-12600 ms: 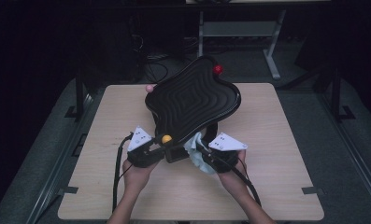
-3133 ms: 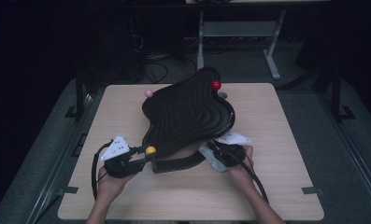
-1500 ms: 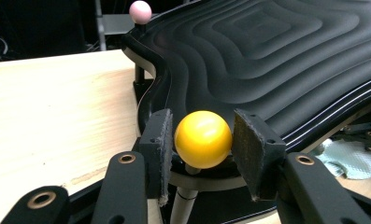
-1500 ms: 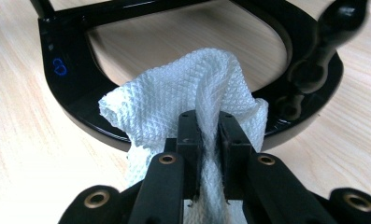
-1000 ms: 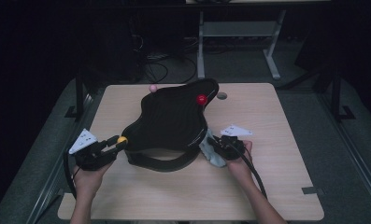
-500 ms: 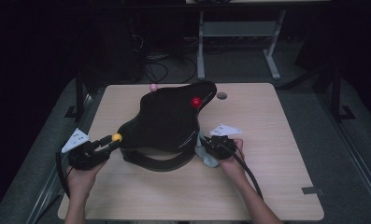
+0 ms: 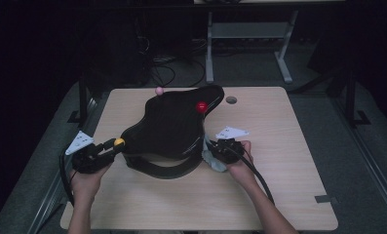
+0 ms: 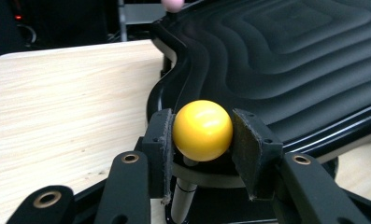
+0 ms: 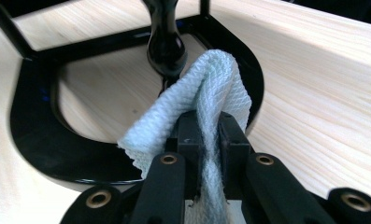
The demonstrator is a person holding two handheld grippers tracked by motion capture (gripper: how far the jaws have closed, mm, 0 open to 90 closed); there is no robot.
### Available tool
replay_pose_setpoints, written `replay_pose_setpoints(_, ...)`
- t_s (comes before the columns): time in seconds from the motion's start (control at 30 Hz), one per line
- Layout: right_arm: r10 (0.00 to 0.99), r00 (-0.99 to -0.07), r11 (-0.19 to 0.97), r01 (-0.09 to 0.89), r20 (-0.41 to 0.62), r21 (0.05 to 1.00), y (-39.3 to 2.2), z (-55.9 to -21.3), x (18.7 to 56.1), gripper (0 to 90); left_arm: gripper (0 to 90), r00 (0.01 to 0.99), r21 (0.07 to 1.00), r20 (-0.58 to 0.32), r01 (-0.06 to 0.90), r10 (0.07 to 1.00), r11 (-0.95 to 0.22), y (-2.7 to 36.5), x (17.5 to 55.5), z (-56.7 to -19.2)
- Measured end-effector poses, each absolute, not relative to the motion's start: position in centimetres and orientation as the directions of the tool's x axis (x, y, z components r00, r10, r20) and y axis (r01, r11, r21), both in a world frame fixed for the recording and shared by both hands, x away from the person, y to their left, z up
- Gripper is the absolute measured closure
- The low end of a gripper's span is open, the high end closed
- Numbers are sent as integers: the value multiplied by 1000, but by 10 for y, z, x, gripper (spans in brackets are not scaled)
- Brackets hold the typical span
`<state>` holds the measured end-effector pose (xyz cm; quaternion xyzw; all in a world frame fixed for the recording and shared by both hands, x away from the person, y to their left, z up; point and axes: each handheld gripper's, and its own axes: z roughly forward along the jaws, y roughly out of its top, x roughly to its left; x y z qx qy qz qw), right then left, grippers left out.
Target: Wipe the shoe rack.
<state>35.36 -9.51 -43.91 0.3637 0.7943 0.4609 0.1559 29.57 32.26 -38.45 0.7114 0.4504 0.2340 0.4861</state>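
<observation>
A black ridged tray [image 7: 171,126] rests tilted on a black ring base [image 7: 166,170]. It carries a yellow knob [image 7: 118,142], a red knob [image 7: 201,107] and a pink knob [image 7: 158,90]. My left gripper [image 7: 110,147] is at the tray's near left corner. In the left gripper view its pads [image 8: 160,140] are shut on the yellow knob [image 8: 202,129], beside the ridged tray [image 8: 290,60]. My right gripper [image 7: 211,148] holds a pale cloth [image 7: 215,160] at the tray's right edge. In the right gripper view the jaws pinch the folded cloth [image 9: 206,88] close to a black stem [image 9: 164,46] over the base ring [image 9: 33,116].
The wooden table [image 7: 288,146] has a round hole [image 7: 231,100] behind the tray on the right. Cables trail from both grippers toward the near edge. Dark floor, cables and a desk frame [image 7: 249,34] lie beyond the far edge.
Since the oldest frames my left gripper has swung left with the yellow knob and the tray has turned with it. Over the last second both hands and the tray barely shift.
</observation>
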Motion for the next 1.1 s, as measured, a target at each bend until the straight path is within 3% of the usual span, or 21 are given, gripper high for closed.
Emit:
replay_pose_setpoints(0.27, 726, -680, 315, 458, 99, 831, -84, -458, 357, 815, 599, 473, 892, -118, 436, 873, -116, 332, 304, -382)
replay_pose_setpoints(0.8, 699, -714, 207, 270, 51, 940, -86, -362, 344, 815, 599, 455, 881, -137, 463, 880, -102, 340, 318, -379)
replay_pose_setpoints(0.93, 702, -711, 239, 286, 38, 928, -82, -374, 347, 815, 598, 455, 877, -134, 468, 880, -108, 340, 320, -378)
replay_pose_setpoints(1.1, 708, -703, 282, 374, 72, 883, -76, -416, 349, 815, 598, 445, 877, -135, 469, 885, -103, 340, 324, -378)
